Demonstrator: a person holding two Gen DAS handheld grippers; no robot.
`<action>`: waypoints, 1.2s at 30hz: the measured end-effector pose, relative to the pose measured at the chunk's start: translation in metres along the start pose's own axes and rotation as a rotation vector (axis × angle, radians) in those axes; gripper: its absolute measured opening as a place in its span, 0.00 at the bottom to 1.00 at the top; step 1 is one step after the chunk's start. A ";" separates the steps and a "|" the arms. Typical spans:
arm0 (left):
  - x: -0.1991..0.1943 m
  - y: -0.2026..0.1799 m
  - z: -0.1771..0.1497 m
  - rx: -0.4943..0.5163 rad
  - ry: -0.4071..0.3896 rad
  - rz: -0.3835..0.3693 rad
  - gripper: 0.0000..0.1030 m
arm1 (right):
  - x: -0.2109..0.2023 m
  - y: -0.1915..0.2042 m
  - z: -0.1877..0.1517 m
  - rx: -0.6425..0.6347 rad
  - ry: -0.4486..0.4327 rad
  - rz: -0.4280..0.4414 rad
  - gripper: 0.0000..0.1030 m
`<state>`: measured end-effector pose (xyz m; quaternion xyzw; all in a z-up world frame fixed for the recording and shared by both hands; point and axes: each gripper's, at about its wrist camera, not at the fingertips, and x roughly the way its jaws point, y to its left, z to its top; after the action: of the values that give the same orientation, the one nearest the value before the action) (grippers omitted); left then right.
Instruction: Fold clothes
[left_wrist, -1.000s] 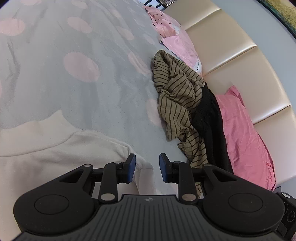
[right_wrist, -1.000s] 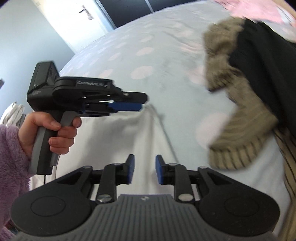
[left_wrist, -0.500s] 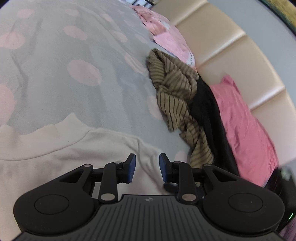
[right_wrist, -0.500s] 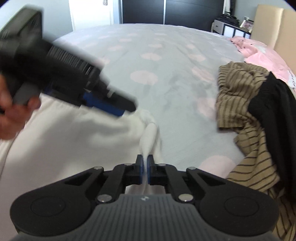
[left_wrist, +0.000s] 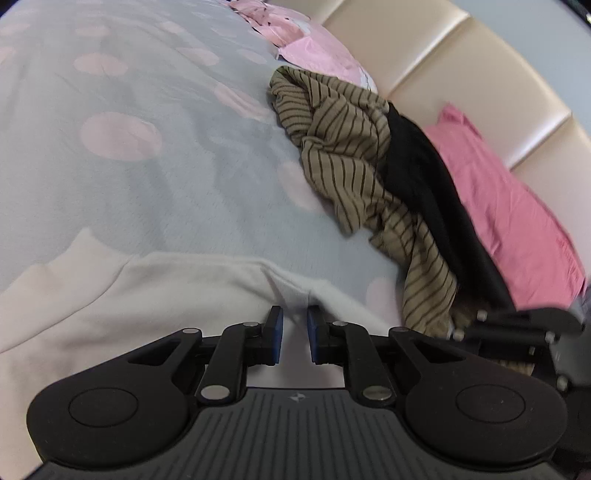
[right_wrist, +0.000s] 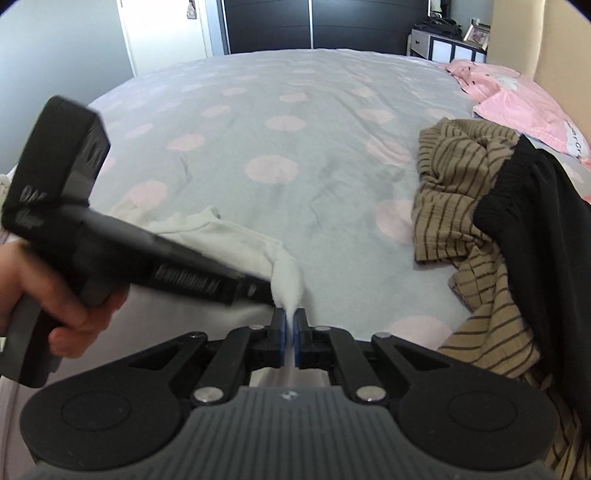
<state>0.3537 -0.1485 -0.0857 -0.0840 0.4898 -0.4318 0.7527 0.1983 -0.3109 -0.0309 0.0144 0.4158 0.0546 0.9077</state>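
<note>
A cream top (left_wrist: 155, 295) lies flat on the bed (left_wrist: 147, 177), its collar toward the bed's far end and its shoulder edge nearest the cameras. The right tongs (right_wrist: 290, 325) are clamped on a pinched-up ridge of that edge, the white cloth rising between the blue pads (right_wrist: 281, 332). The left tongs (left_wrist: 293, 325) sit at the same edge, just beside the right pair; their jaws are closing with a fold of the cream cloth between them, a gap showing on either side of the fold. In the right wrist view the left tongs (right_wrist: 271, 295) reach in from the left, blurred, held by a hand (right_wrist: 48, 295), with their tips at the raised ridge. Right of the top, apart from it on the bed, lies a heap of a striped garment (left_wrist: 340, 147) with a black garment (left_wrist: 424, 177) over its right side. Beyond the heap are pink pillows (left_wrist: 498, 192) against the cream headboard (left_wrist: 461, 62).
</note>
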 end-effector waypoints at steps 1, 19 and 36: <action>0.005 0.000 0.003 -0.009 -0.001 -0.006 0.11 | 0.000 -0.002 0.000 0.010 -0.005 0.005 0.04; -0.032 0.026 0.018 -0.174 -0.052 -0.098 0.11 | 0.028 0.008 -0.015 -0.005 0.010 0.087 0.28; -0.006 0.004 0.006 -0.038 0.076 -0.043 0.11 | 0.001 -0.005 -0.022 0.030 0.067 -0.057 0.12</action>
<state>0.3603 -0.1437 -0.0811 -0.0920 0.5243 -0.4414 0.7224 0.1825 -0.3162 -0.0460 0.0143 0.4468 0.0229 0.8942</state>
